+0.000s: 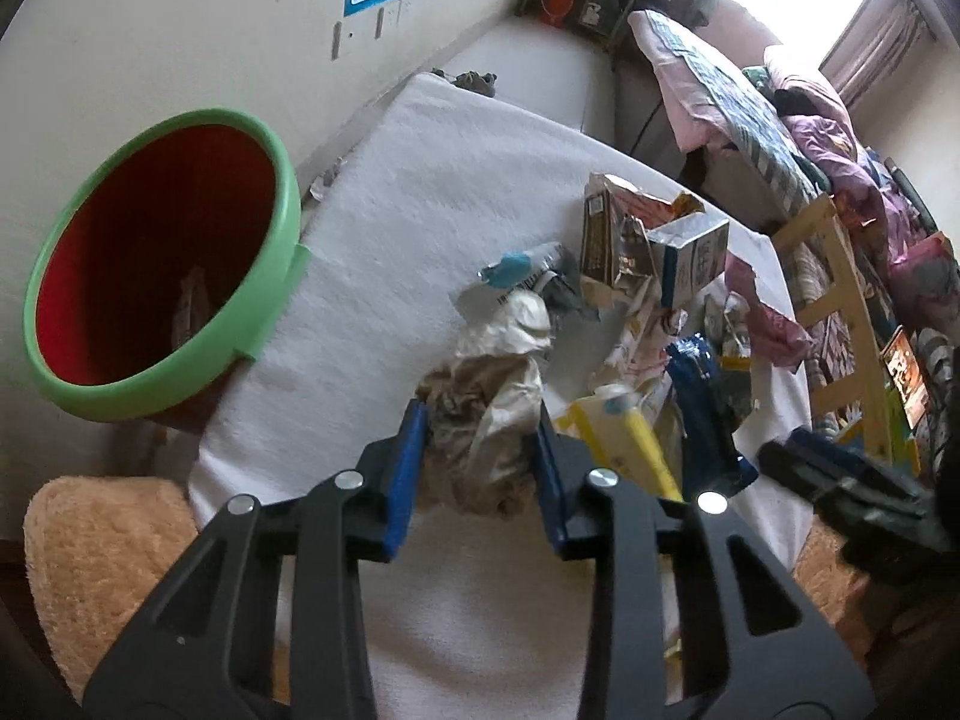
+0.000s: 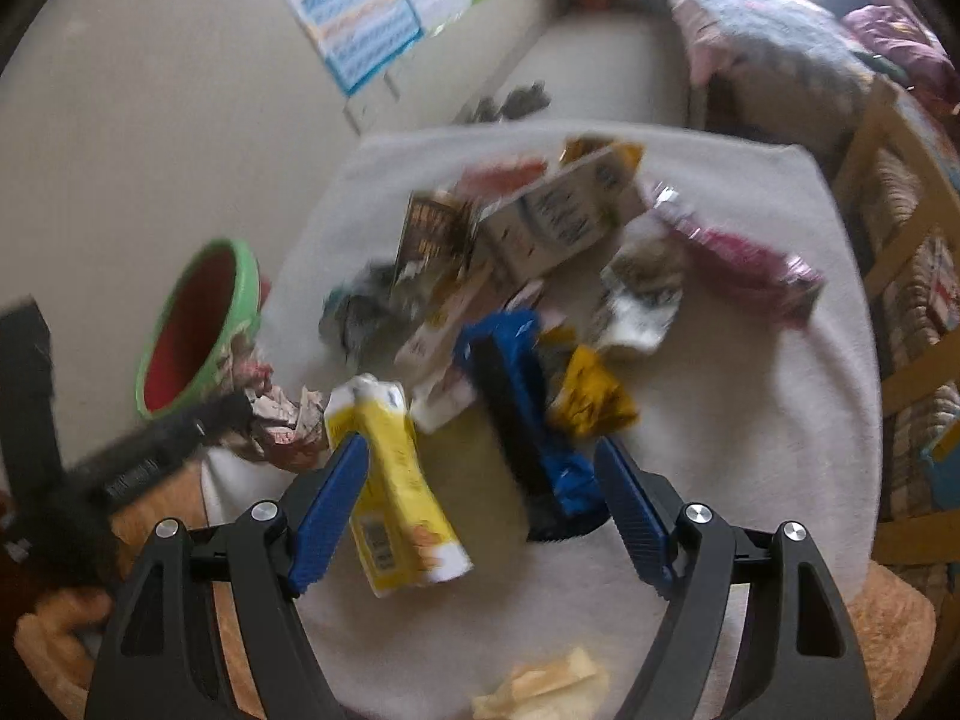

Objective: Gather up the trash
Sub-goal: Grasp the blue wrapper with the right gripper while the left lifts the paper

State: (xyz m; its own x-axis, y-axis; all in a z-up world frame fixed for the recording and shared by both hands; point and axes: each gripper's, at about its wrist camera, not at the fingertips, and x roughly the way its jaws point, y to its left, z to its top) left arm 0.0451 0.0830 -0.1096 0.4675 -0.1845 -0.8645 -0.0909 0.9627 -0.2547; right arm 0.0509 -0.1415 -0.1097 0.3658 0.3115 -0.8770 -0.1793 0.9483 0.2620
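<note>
Left gripper point(image 1: 483, 420): clamping a crumpled paper wad point(image 1: 480, 420) between its blue pads, just above the white cloth point(image 1: 420, 180).
Bin point(image 1: 162, 276): sitting up and to the left of the held wad (red inside, green rim), mouth tilting toward it.
Right gripper point(image 2: 480, 468): standing wide, holding nothing.
Yellow carton point(image 2: 390, 480): lying just inside the right gripper's left pad, long axis running roughly along the fingers.
Nearer hand: the left for the bin, the right for the carton.
</note>
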